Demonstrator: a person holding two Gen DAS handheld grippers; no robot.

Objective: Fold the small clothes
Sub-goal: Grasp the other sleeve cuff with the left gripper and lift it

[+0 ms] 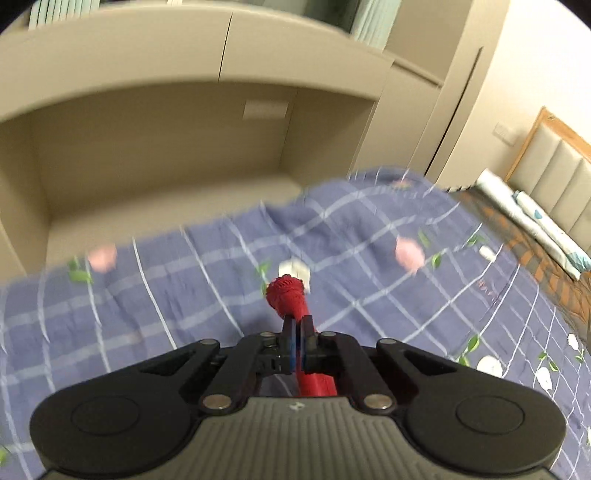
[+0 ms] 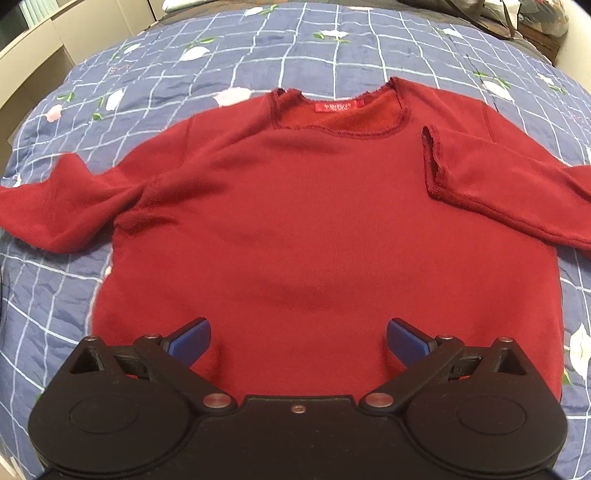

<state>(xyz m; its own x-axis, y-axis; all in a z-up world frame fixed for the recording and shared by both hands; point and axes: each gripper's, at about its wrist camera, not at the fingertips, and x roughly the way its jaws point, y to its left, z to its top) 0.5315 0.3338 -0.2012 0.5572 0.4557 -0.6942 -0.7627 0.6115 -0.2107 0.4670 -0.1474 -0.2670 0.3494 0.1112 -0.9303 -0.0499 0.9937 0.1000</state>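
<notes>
A red long-sleeved sweater (image 2: 314,221) lies flat, front up, on a blue checked bedspread (image 2: 258,48) with its neckline away from me. Its right-hand sleeve (image 2: 498,184) is bent inward, and the cuff (image 2: 430,162) rests on the chest. The other sleeve (image 2: 55,206) runs off the left edge of the right wrist view. My right gripper (image 2: 298,332) hovers open over the hem with nothing between its blue pads. In the left wrist view, my left gripper (image 1: 297,325) is shut on a bunched red sleeve end (image 1: 286,293), held above the bedspread (image 1: 369,258).
A beige cabinet with an open niche (image 1: 166,155) stands beyond the bed's edge. A padded headboard (image 1: 554,166) and rolled light bedding (image 1: 535,225) are at the right. Dark items (image 2: 517,18) sit past the bed's far right corner.
</notes>
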